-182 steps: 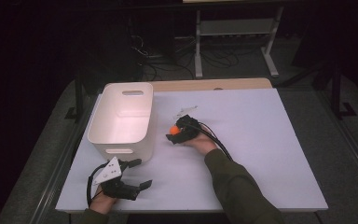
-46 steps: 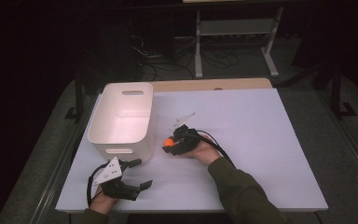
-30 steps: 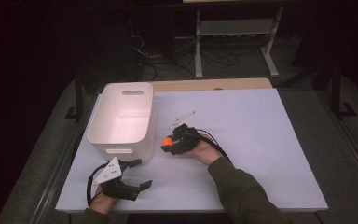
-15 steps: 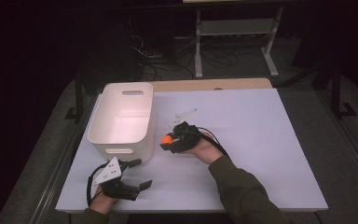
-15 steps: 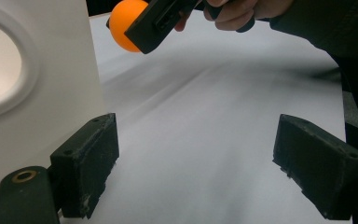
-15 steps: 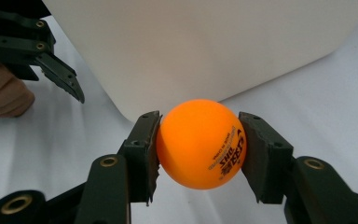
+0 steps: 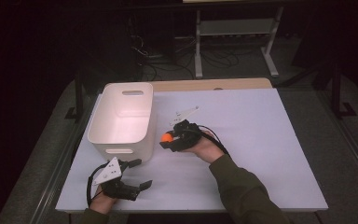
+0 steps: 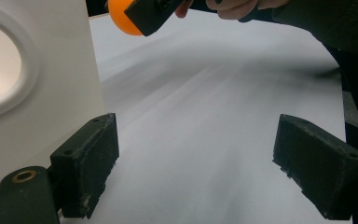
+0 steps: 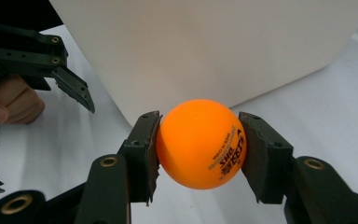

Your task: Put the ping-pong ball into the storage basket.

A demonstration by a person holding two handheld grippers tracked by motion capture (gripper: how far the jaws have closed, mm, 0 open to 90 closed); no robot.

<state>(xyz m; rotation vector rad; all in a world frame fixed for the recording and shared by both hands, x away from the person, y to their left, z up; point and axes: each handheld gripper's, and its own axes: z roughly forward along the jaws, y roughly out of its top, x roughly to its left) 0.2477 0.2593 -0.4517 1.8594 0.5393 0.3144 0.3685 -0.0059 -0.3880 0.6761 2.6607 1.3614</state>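
Dark room, cables and a metal stand at the far side; white table under the lamp.

- White bin: open-topped, handle slots, left of centre on the table.
- Orange ball: table-tennis type, printed lettering, clamped between the pads of the right gripper; held just beside the bin's right wall, below its rim.
- Right gripper: jaws clenched on the ball, pointing left at the bin.
- Left gripper: near-left corner, jaws spread wide apart, nothing between them, close to the bin's near wall.

Risk, as judged: the ball sits lower than the rim; carried straight left it would strike the wall and could be squeezed out of the pads, a smooth sphere held at two small contact points, then roll off the table.
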